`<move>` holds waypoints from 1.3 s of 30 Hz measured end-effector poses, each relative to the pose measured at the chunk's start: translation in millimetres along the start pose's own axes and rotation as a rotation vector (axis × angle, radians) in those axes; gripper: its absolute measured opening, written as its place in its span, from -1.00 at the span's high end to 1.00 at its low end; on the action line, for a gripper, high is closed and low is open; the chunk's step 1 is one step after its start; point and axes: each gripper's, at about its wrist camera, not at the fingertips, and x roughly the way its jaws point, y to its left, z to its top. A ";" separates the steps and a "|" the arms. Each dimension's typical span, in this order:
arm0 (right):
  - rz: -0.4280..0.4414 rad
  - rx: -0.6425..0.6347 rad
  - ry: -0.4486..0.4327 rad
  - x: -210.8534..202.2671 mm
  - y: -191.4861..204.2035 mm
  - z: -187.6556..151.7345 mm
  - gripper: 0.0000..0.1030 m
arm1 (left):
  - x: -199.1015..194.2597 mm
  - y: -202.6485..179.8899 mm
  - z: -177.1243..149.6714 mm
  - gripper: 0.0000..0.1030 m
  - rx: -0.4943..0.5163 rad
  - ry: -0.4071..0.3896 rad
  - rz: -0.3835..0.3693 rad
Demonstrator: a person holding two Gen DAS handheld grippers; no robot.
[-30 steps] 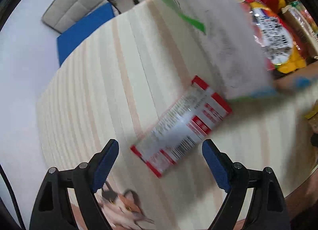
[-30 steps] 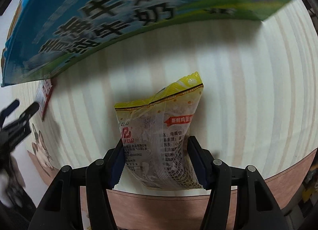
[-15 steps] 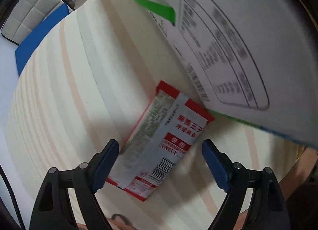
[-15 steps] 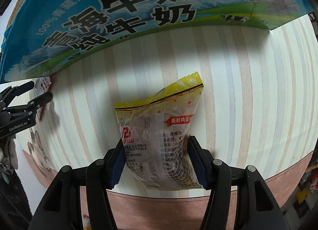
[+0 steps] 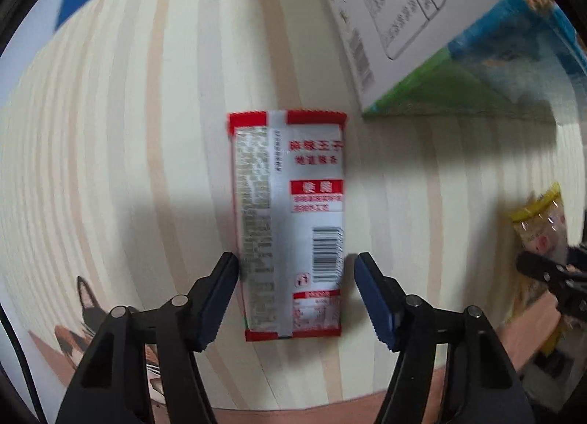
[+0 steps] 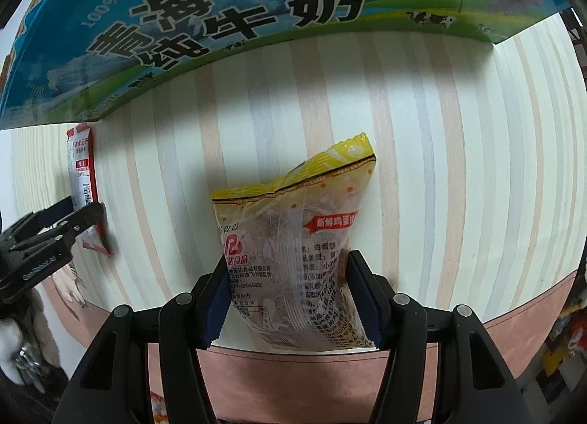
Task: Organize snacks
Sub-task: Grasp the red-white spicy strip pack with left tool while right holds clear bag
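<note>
**Both jaws down on snack packs near the counter's front edge**

Jaws on the left gripper (image 5: 297, 273) are closing around the red and silver packet (image 5: 290, 218). The packet sits between the blue pads; the left pad looks about on its edge, while a sliver of counter still shows by the right pad, so not a firm squeeze. That packet lies flat on the striped wooden counter (image 5: 146, 130), long side running away from the front edge, barcode end nearest the jaws.

Over on the right gripper (image 6: 286, 277), the jaws are clamped on the lower part of the yellow snack bag (image 6: 293, 226), both pads pressing into its sides. The bag's crimped yellow top points away from the front edge, and its bottom hangs right at that edge.

Behind both packs stands the big milk carton box (image 6: 227, 13), blue and green with black lettering, a white label panel on its end. The red packet's far end is just beside the box's corner. The two packs are well apart.
</note>
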 end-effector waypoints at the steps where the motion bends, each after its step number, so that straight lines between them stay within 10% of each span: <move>1: -0.004 -0.003 -0.001 -0.3 0.0 1.4 -0.21 | 0.5 0.4 0.8 -0.24 -0.018 -0.003 0.009; 15: -0.032 -0.051 -0.020 6.0 -2.1 -23.2 -0.14 | -1.4 -10.5 -37.5 0.05 -0.223 -0.008 -0.013; 23: -0.042 -0.058 0.025 13.0 -26.9 -59.0 -0.12 | 9.3 -60.5 -90.3 0.05 -0.225 0.041 -0.006; 39: -0.037 -0.061 0.094 29.7 -43.6 -70.7 -0.39 | 9.9 -65.3 -89.8 -0.06 -0.220 0.036 -0.001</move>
